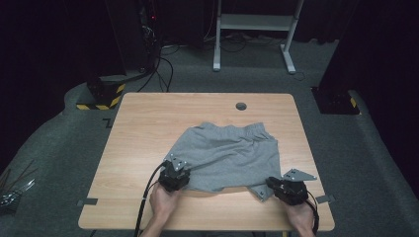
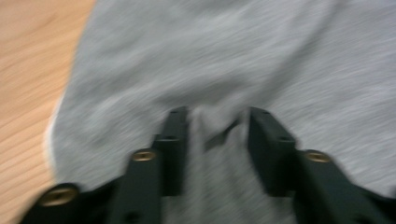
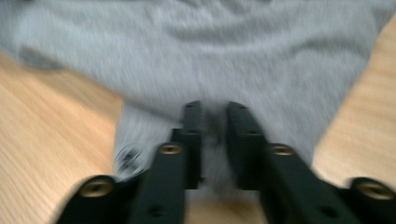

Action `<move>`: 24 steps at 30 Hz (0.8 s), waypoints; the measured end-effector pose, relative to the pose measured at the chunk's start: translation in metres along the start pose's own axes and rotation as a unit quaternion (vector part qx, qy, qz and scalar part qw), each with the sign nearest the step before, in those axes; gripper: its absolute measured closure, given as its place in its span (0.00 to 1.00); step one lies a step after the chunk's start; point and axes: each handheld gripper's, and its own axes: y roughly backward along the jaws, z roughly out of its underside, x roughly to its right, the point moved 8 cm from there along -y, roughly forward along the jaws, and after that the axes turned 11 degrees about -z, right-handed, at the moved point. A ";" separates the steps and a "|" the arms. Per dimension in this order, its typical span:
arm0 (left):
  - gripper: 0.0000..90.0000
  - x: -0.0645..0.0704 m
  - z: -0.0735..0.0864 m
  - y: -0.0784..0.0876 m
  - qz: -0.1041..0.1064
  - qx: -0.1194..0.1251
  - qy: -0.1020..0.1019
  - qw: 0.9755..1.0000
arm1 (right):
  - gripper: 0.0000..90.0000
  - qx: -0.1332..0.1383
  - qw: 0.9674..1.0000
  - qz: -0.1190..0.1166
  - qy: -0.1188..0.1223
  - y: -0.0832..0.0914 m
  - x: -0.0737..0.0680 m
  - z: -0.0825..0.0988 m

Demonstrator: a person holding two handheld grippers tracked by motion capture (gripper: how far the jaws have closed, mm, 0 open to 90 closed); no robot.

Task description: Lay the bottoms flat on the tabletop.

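One pair of grey shorts [image 1: 225, 155] is lying on the tabletop [image 1: 143, 128], with two grippers gripping its near edge: left gripper [image 1: 174, 176] jaws pinching a fold, right gripper [image 1: 286, 187] jaws clamping the hem corner.

Bare wooden table [image 1: 143, 123] lies open left, right and beyond the grey shorts [image 1: 227, 153], which spread across its middle; a small round hole [image 1: 241, 106] marks the far edge.
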 end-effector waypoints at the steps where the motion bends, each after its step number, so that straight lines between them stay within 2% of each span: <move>1: 0.56 0.005 -0.001 0.002 0.011 0.006 -0.005 1.000 | 0.74 0.006 1.000 0.002 0.002 -0.001 -0.002 -0.004; 4: 0.47 0.016 -0.001 0.004 0.032 0.005 -0.022 0.999 | 0.63 0.013 1.000 0.004 0.020 -0.010 -0.007 -0.016; 6: 0.45 0.017 0.000 0.002 0.031 -0.001 -0.029 0.999 | 0.62 -0.015 1.000 0.001 0.024 -0.024 -0.006 -0.021; 7: 0.45 0.018 0.001 0.000 0.029 -0.004 -0.027 0.999 | 0.63 -0.030 0.999 0.004 0.022 -0.030 -0.005 -0.020; 8: 0.46 0.017 0.001 -0.001 0.025 -0.007 -0.028 0.999 | 0.69 -0.048 0.999 0.004 0.022 -0.037 -0.002 -0.019; 10: 0.49 0.015 0.002 -0.002 0.017 -0.005 -0.028 0.999 | 0.88 -0.068 0.997 -0.014 0.019 -0.048 0.000 -0.017; 11: 0.52 0.013 0.003 -0.002 0.011 -0.006 -0.033 0.999 | 0.97 -0.066 0.997 -0.019 0.017 -0.050 0.001 -0.018; 12: 0.57 0.012 0.003 -0.002 0.008 -0.005 -0.035 0.999 | 1.00 -0.065 0.998 -0.019 0.018 -0.050 0.001 -0.021; 14: 0.65 0.009 0.003 -0.002 0.003 -0.005 -0.036 0.999 | 1.00 -0.049 0.998 -0.028 0.016 -0.046 0.000 -0.030; 16: 0.68 0.007 0.002 -0.002 0.004 -0.009 -0.024 1.000 | 1.00 -0.034 0.999 -0.022 0.024 -0.041 0.000 -0.044; 17: 0.68 0.008 0.001 0.000 0.010 -0.006 -0.015 1.000 | 1.00 -0.023 0.999 -0.023 0.026 -0.039 0.000 -0.051; 18: 0.62 0.010 -0.001 0.004 0.023 0.004 -0.012 1.000 | 1.00 -0.015 0.999 -0.020 0.029 -0.038 0.000 -0.060; 19: 0.56 0.013 -0.002 0.007 0.031 0.009 -0.011 0.999 | 1.00 -0.011 0.999 -0.017 0.036 -0.038 0.000 -0.068; 21: 0.49 0.020 -0.004 0.013 0.050 0.019 -0.017 0.998 | 1.00 -0.011 0.999 -0.021 0.037 -0.040 -0.002 -0.075; 22: 0.47 0.026 -0.004 0.015 0.064 0.019 -0.023 0.998 | 0.98 -0.010 0.999 -0.031 0.039 -0.042 -0.006 -0.077; 23: 0.45 0.028 -0.004 0.016 0.069 0.018 -0.029 0.997 | 0.92 -0.011 0.998 -0.046 0.042 -0.045 -0.011 -0.076; 24: 0.44 0.032 -0.003 0.016 0.074 0.015 -0.032 0.997 | 0.85 -0.013 0.998 -0.050 0.042 -0.047 -0.014 -0.074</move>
